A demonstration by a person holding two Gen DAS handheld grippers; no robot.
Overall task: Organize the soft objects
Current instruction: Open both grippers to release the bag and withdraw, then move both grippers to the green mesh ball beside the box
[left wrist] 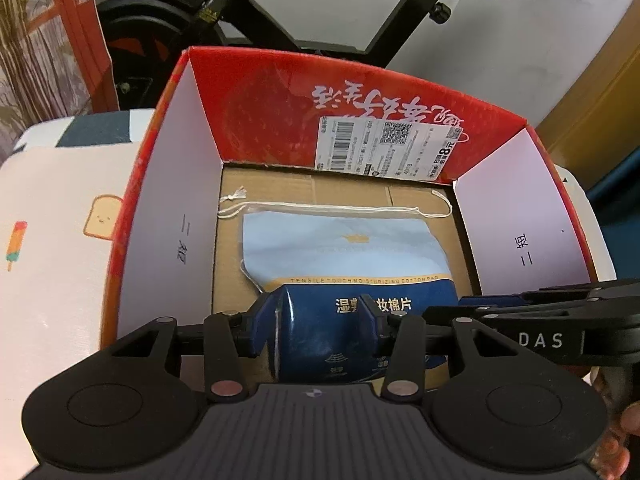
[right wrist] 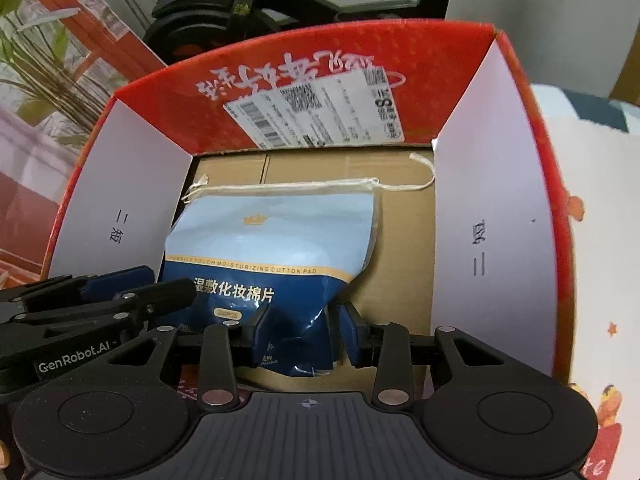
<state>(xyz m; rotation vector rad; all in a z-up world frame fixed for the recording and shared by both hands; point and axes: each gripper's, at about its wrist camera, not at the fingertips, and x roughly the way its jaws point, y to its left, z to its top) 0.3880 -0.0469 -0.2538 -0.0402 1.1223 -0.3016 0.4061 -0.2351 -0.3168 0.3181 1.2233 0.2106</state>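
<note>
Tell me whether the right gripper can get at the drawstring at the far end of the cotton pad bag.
Probably not yet: the right gripper is shut on the bag at its near end. The drawstring lies uncovered beyond, inside the red box.

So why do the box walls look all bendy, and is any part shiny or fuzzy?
Left wrist view: the fisheye lens bows the red box walls outward, and glare sheens the cotton pad bag. Right wrist view: same bowing, the bag's print reads sharp, but the plant at the edge is soft and washed out.
</note>
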